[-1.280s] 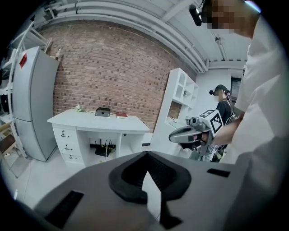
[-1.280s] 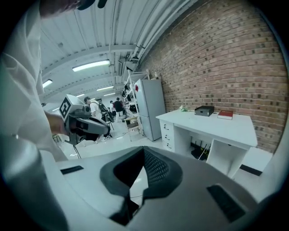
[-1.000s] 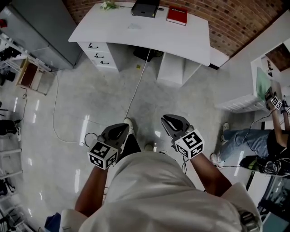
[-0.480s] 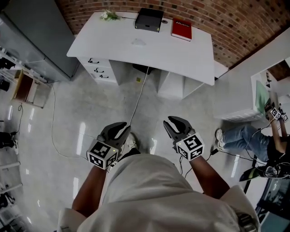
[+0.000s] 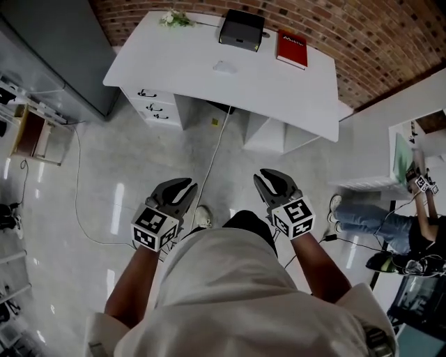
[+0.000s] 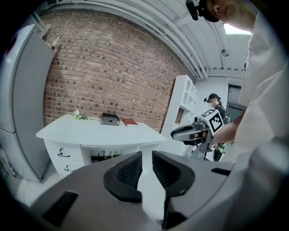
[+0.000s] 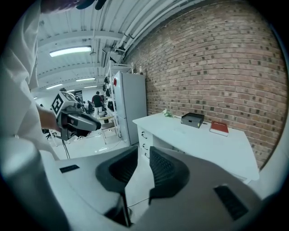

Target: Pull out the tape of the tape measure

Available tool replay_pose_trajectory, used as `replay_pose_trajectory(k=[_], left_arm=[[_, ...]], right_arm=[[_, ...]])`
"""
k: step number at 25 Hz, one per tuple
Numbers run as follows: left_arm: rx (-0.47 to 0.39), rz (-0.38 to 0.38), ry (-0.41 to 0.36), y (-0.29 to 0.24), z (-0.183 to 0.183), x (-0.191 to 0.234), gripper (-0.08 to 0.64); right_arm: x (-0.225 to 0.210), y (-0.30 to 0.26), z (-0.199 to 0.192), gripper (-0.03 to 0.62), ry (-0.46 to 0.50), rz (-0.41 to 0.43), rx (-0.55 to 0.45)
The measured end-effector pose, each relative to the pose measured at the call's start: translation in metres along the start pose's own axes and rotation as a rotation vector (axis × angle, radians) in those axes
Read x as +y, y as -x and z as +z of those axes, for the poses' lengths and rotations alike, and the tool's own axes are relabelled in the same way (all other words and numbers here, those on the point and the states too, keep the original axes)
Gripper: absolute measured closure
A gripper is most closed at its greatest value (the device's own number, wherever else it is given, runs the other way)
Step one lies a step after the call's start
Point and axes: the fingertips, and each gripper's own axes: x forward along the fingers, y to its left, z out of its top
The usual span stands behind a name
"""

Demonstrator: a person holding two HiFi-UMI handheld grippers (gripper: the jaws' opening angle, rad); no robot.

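Observation:
A white desk (image 5: 181, 56) stands ahead against the brick wall. On it lies a small pale object (image 5: 224, 67), too small to tell what it is; no tape measure is recognisable. My left gripper (image 5: 187, 188) is held over the floor in front of my body, open and empty; its jaws have just opened and then eased a little closer. My right gripper (image 5: 267, 178) is level with it, its jaws also just opened with nothing between them. The left gripper view shows its own gripper (image 6: 146, 155) aimed at the desk (image 6: 90, 133), as does the right gripper (image 7: 143, 151) in its view.
The desk also carries a black box (image 5: 242, 30), a red book (image 5: 291, 49) and a small sprig of flowers (image 5: 174, 19). A grey cabinet (image 5: 49, 49) stands at the left. A cable (image 5: 209, 153) runs across the floor. A seated person (image 5: 390, 230) is at the right.
Both grippers went from shut to open. I have walked forward, so the desk is nearer and the grippers have come along with me.

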Motion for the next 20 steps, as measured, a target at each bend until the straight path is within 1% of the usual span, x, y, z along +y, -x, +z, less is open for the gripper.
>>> replay_pose_trajectory(k=[5, 10, 15, 20], left_arm=[[-0.011, 0.02, 0.022, -0.006, 0.003, 0.025, 0.495], [-0.005, 0.047, 0.038, -0.022, 0.008, 0.048, 0.497], [0.004, 0.093, 0.056, -0.047, 0.027, 0.077, 0.499], [0.006, 0.136, 0.076, -0.083, 0.056, 0.107, 0.499]], right_arm=[[-0.011, -0.027, 0.011, 0.509, 0.015, 0.006, 0.013], [-0.034, -0.059, 0.018, 0.509, 0.029, 0.03, 0.025], [-0.072, -0.098, 0.035, 0.509, 0.043, 0.072, 0.021], [-0.121, -0.14, 0.059, 0.509, 0.074, 0.115, 0.018]])
